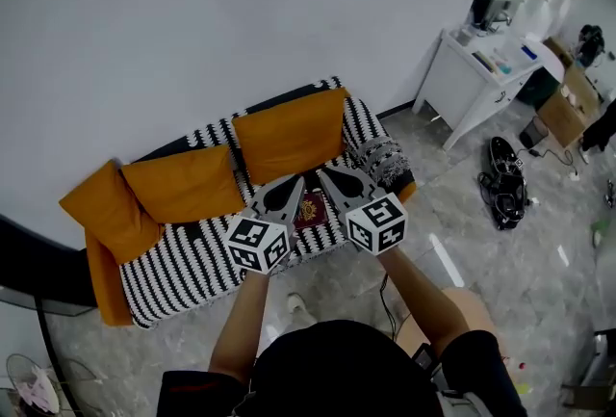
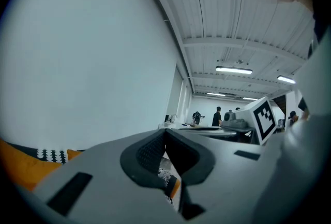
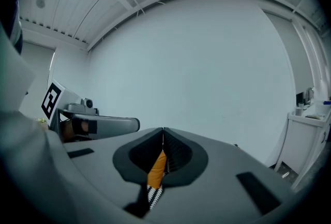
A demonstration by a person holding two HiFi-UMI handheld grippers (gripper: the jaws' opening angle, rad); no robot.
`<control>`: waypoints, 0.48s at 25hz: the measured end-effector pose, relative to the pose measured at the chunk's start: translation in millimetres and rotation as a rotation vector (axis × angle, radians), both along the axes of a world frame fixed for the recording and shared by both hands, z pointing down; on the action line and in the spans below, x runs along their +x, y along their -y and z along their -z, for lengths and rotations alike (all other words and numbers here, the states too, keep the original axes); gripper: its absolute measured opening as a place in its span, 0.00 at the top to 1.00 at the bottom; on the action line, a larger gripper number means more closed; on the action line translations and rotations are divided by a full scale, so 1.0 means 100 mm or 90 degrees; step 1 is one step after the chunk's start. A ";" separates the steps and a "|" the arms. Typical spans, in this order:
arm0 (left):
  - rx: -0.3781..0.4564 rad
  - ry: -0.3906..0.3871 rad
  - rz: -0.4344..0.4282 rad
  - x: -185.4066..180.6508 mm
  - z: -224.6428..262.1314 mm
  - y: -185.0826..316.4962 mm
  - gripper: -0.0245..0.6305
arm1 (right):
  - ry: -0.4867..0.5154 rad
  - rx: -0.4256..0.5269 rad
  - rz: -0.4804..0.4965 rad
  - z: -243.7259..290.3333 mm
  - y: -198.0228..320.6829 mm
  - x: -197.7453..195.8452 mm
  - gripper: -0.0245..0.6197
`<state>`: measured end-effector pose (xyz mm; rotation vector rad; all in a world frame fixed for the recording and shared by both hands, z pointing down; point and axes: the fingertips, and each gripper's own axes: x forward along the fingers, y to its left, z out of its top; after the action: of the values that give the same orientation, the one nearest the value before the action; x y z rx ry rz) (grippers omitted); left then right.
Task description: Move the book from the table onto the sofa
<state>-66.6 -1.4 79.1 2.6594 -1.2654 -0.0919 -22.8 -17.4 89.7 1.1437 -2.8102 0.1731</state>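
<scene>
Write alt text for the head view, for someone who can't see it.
A dark red book lies on the seat of a black-and-white striped sofa with orange cushions. Seen from above, a person holds out the left gripper and right gripper either side of it, both shut and empty.

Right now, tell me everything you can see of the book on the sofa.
The book is small and closed, with a dark red cover and what looks like a gold emblem in the middle. It lies flat, cover up, on the black-and-white striped seat of the sofa, in front of the orange cushions. The head view shows it between the left gripper and the right gripper, which hide its side edges. Both grippers are shut and empty, so neither holds it.
</scene>
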 end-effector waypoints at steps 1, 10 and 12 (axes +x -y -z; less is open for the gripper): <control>0.003 0.000 0.000 0.05 0.01 -0.06 0.94 | 0.003 0.002 0.000 0.01 -0.05 0.04 0.94; 0.015 0.009 0.014 0.36 0.06 -0.57 0.94 | 0.024 0.012 0.012 0.08 -0.56 0.31 0.94; 0.018 0.012 0.024 0.39 0.06 -0.65 0.94 | 0.027 0.015 0.015 0.08 -0.66 0.35 0.94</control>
<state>-27.2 63.6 72.7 2.6664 -1.3294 -0.0915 12.7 48.4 81.3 1.1249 -2.8684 0.1642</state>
